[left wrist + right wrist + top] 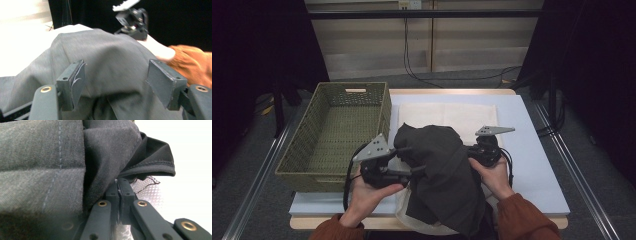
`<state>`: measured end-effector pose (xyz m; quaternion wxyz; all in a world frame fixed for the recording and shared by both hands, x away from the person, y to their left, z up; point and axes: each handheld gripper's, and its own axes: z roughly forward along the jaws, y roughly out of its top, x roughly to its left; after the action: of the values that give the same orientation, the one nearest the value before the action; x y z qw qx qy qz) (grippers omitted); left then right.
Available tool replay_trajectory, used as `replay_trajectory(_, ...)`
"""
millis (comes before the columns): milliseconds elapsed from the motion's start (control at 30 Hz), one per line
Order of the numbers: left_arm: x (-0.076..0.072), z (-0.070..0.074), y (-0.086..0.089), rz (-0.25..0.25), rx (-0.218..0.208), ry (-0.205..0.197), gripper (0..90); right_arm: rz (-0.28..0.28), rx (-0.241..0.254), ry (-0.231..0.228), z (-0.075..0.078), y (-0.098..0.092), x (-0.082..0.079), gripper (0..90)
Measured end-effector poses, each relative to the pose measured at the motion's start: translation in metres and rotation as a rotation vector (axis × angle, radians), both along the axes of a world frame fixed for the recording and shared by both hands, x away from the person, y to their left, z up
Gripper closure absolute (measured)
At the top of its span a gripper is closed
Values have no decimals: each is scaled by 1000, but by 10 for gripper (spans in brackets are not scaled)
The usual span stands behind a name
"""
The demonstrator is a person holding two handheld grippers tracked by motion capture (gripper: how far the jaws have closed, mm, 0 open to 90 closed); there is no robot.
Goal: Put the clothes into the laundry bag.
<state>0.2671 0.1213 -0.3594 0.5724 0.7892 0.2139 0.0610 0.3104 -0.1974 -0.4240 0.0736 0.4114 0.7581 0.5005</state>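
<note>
Dark grey garment [439, 170] bunched and lifted between both tongs, over the near middle of the pale surface [537, 165], lower folds hanging past the near edge. Spread beneath it on that surface, a cream cloth [462, 116], lying flat. Left of the surface, touching its edge, a woven green basket [319, 150] with a slot handle in the far wall.

Left tongs [409, 172], held in the left hand [367, 192], at the garment's left side, grey three-cornered plate on top. Seen from the left gripper view: jaws standing well apart, fabric swelling up between them, left pad [75, 83] against or just beside the cloth, right pad [162, 83] not clearly pressing on it; nothing clamped. Cannot tell from the high view whether the tips touch the fabric.

Right tongs [469, 152], held in the right hand [494, 175], at the garment's right side, partly buried under the cloth. Seen from the right gripper view: jaws closed tight together, pinching a thin layer of material at the garment's folded edge, hem and stitching just above the tips, a bit of white mesh [150, 192] showing beside them.

Orange sleeves [527, 220] entering from the near side.
</note>
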Motion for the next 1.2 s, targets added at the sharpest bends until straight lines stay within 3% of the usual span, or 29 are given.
replay_trajectory(33, 11, 1, -7, 33, 14, -24, 303, 0, 0, 0, 0, 0, 0, 883)
replay_trajectory(100, 24, 2, -13, 52, -13, 24, 304, 1, 1, -1, 0, 0, 0, 883)
replay_trajectory(167, 28, 7, -20, 85, 27, -53, 309, 3, 4, 0, 0, -1, 0, 883)
replay_trajectory(200, 30, 8, -24, 78, 20, -82, 310, 3, 5, 3, 0, -1, 0, 883)
replay_trajectory(233, 34, 8, -27, 75, 6, -55, 313, 6, 4, 2, -1, -1, 0, 883)
replay_trajectory(300, 41, 4, -37, 95, 70, -5, 294, 4, 6, 0, 0, -1, 0, 883)
replay_trajectory(367, 48, -7, -44, 92, 114, -10, 253, 6, 2, -4, 0, -1, 0, 883)
replay_trajectory(433, 53, -20, -48, 131, 160, 15, 224, 0, -2, -4, 0, 0, -1, 883)
replay_trajectory(500, 57, -32, -50, 106, 163, 50, 165, -4, -2, -2, 0, 0, -1, 883)
replay_trajectory(567, 58, -40, -52, 91, 172, 43, 109, -3, -8, 4, -1, -1, 0, 883)
replay_trajectory(633, 60, -47, -53, 68, 167, 67, 85, -3, -10, 2, -2, -1, 1, 883)
replay_trajectory(733, 63, -57, -55, 67, 170, 90, 32, -8, -12, 2, -2, 0, 1, 883)
replay_trajectory(800, 61, -65, -60, 73, 198, 80, 0, -9, -21, 0, -2, 1, 1, 883)
replay_trajectory(1000, 62, -79, -67, 44, 232, 109, 0, -12, -35, 2, -3, 2, 1, 884)
replay_trajectory(1067, 62, -84, -72, -1, 287, 139, 49, -10, -41, -4, -3, 3, 1, 884)
replay_trajectory(1100, 63, -86, -73, -21, 293, 159, 98, -11, -40, -8, -3, 4, 1, 884)
replay_trajectory(1200, 63, -87, -71, -26, 269, 170, 325, -13, -56, -12, -3, 6, 1, 884)
